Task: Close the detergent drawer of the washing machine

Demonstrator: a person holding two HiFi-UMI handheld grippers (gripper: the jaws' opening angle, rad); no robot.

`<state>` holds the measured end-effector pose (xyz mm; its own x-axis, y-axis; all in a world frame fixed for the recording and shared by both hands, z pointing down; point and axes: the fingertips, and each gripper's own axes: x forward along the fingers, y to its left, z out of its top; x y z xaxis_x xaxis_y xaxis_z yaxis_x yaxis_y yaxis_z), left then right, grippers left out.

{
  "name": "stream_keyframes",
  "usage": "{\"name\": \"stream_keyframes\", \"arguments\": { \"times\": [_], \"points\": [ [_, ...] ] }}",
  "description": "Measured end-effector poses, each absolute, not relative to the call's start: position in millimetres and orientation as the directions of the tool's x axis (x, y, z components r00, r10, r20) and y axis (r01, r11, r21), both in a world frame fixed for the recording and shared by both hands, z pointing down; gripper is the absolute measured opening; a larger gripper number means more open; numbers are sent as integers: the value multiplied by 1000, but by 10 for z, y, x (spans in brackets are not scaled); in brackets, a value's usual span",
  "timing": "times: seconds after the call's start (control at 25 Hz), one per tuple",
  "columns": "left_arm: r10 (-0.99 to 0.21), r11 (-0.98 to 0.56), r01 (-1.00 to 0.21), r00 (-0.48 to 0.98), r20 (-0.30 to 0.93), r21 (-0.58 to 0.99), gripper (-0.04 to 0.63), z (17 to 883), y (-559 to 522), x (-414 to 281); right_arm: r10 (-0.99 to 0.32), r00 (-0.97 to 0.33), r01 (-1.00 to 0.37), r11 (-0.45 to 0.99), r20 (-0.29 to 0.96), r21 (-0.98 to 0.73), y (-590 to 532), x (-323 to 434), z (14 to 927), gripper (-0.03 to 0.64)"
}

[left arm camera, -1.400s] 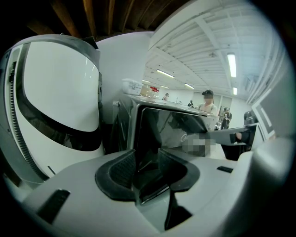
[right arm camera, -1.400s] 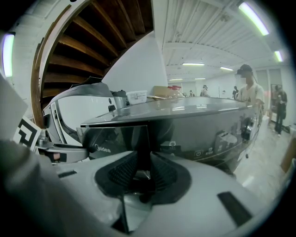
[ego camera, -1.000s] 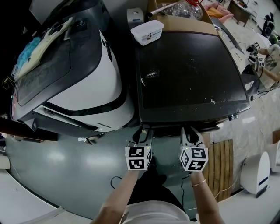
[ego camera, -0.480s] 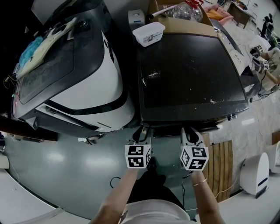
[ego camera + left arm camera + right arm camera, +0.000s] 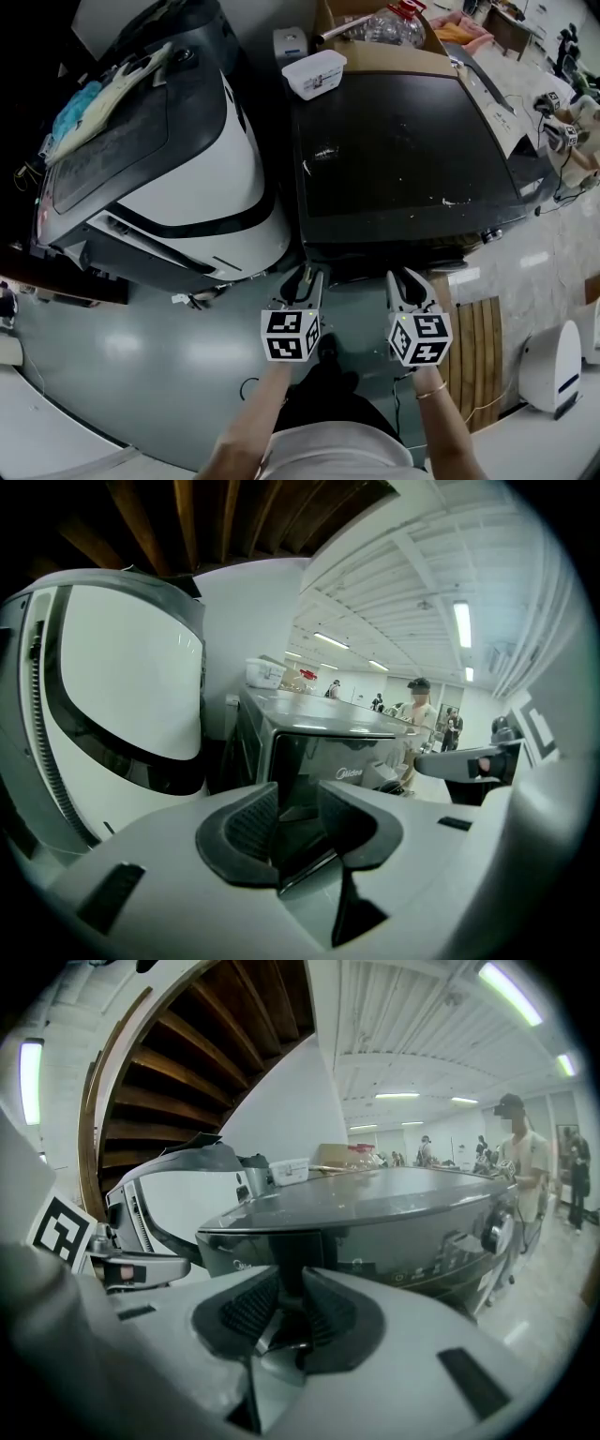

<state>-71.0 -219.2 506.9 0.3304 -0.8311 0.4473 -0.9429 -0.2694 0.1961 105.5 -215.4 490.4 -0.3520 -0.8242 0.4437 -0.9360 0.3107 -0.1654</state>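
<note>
My left hand-held gripper [image 5: 304, 277] hangs just short of the washing machine [image 5: 403, 150], a dark grey box with a flat glossy top. Its ribbed black pads are apart with nothing between them, though its jaws have just been closing a little. My right hand-held gripper [image 5: 410, 279], beside it, has its ribbed pads a narrow slit apart and grips nothing, and the detergent drawer [image 5: 267, 1251], a smooth dark glossy panel at the left end of the machine's front strip, looks level with the control panel.
</note>
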Motion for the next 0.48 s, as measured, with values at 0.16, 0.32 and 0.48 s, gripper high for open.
{"name": "stream_keyframes", "arguments": {
  "times": [0.16,0.32,0.48],
  "points": [
    [-846,-269,-946,322,426,181,103,4949,-2033,-725,-831,-378,-926,334,408,-179,-2006,1027,4750,81],
    [-863,-263,-950,309,400,167,87,4806,-1878,-744,-838,-394,-919,350,377,-183,-1846,1037,4600,61],
    [-878,-269,-952,305,369,147,69,4652,-1732,-738,-849,-394,-919,351,351,-181,-1693,1062,4485,58]
  ]
}}
